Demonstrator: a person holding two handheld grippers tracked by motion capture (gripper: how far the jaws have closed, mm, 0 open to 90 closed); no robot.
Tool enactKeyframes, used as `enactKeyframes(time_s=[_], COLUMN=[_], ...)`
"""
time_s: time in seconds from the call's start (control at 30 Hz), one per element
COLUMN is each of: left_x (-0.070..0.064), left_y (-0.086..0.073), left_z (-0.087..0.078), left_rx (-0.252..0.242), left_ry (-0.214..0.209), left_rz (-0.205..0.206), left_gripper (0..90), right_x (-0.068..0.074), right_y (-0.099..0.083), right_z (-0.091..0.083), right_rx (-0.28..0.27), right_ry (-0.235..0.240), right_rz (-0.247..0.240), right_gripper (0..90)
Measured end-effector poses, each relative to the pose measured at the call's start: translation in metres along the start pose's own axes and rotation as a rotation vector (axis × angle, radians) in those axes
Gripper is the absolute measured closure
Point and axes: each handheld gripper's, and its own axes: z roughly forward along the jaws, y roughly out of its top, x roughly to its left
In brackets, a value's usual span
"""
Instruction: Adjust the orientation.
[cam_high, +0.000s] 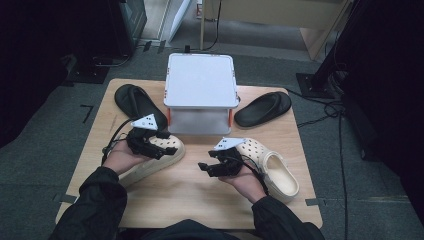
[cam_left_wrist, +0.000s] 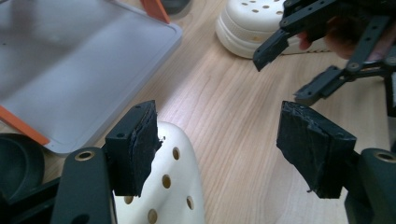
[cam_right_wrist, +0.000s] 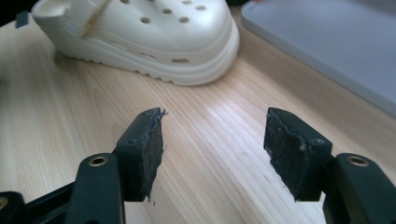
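Box (cam_high: 201, 80) mid-back, slippers (cam_high: 139, 102) flanking, clogs (cam_high: 270, 167) in front

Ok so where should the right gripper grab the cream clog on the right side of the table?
Probably the heel-side rim of the cream clog, coming down from above. Its opening faces up in the high view, so one jaw can go inside and one outside the thin wall. The rounded holed toe looks too wide and smooth. The right gripper is open beside the toe.

I see my left gripper (cam_high: 150, 142) held low with jaws spread wide, empty. My right gripper (cam_high: 215, 167) sits apart from it, jaws likewise parted; both dark-sleeved forearms seem slightly bent inward.
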Motion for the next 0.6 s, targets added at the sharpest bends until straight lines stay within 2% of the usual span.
enactKeyframes(time_s=[0.1, 0.2, 0.33, 0.6], left_x=[0.001, 0.002, 0.004, 0.007], left_y=[0.000, -0.002, -0.006, -0.017], left_z=[0.000, -0.001, -0.008, -0.025], left_rx=[0.003, -0.004, -0.020, -0.040], left_ry=[-0.010, -0.008, 0.007, 0.051], left_rz=[-0.006, -0.016, -0.027, -0.053], left_gripper=[31.3, 31.7, 31.7, 32.0], right_x=[0.000, -0.002, -0.008, -0.011], right_y=[0.000, -0.001, 0.001, 0.007], right_z=[0.001, 0.000, -0.004, 0.001], right_rx=[0.007, 0.010, -0.006, -0.005], right_ry=[0.000, -0.002, -0.007, 0.007], right_rz=[-0.012, -0.001, 0.016, 0.013], right_gripper=[37.8, 37.8, 37.9, 37.9])
